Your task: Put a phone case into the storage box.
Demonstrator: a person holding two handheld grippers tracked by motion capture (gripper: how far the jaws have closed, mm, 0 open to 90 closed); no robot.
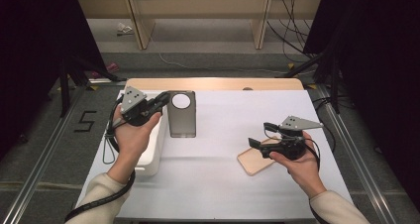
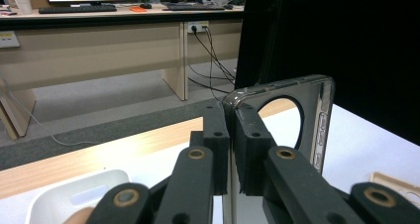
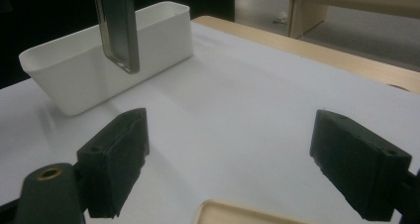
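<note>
Hanging upright from the left gripper (image 1: 161, 102), clamped by one edge, dark phone case (image 1: 182, 114) beside white bin (image 1: 151, 157) at table's left edge; right gripper (image 1: 260, 135) gaping over tan case (image 1: 255, 159).

Two handheld claws, black bodies. Left claw (image 1: 161, 101): grey three-cornered plate on top, small dark holes in it; black cable loops down along forearm. Right claw (image 1: 260, 135): same grey plate, black cable trailing near wrist. Jaw links black with brass-coloured pivot rings; blocky black pads with small screw holes. Cream sleeves on both forearms.
</note>
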